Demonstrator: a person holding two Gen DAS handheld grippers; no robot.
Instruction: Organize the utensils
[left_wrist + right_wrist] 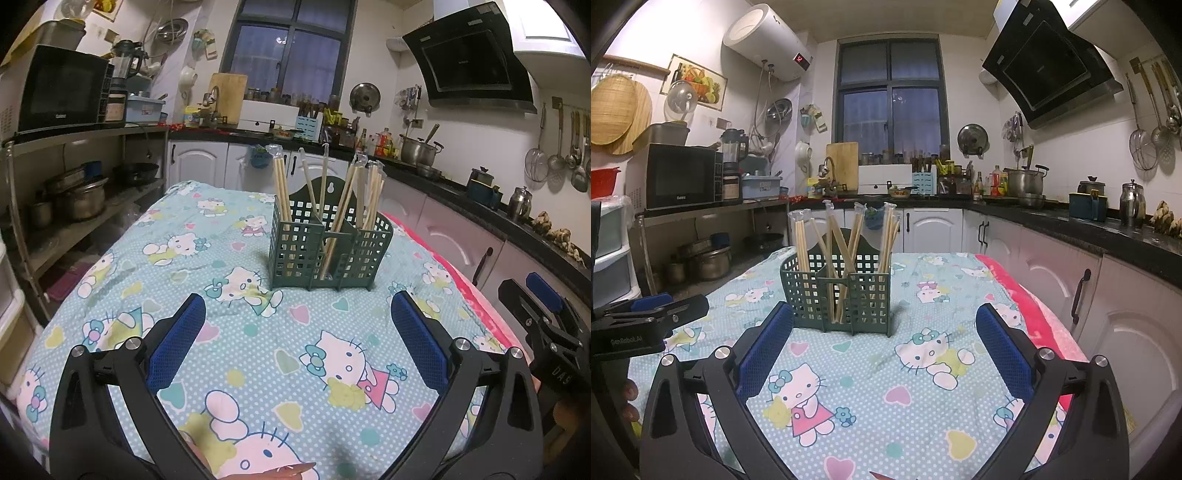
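Left wrist: wooden chopsticks (283, 188) stand in green lattice plastic holder (325, 251).

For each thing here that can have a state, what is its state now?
left gripper: open, empty, above the cloth.
right gripper: open, empty.
green holder: upright on the cloth.
chopsticks: wrapped, standing tilted in the holder's compartments.
cloth: spread flat over the table.

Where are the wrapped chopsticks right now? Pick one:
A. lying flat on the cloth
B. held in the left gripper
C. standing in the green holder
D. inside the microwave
C: the wrapped chopsticks stand upright in the green holder, and both grippers are open and empty.
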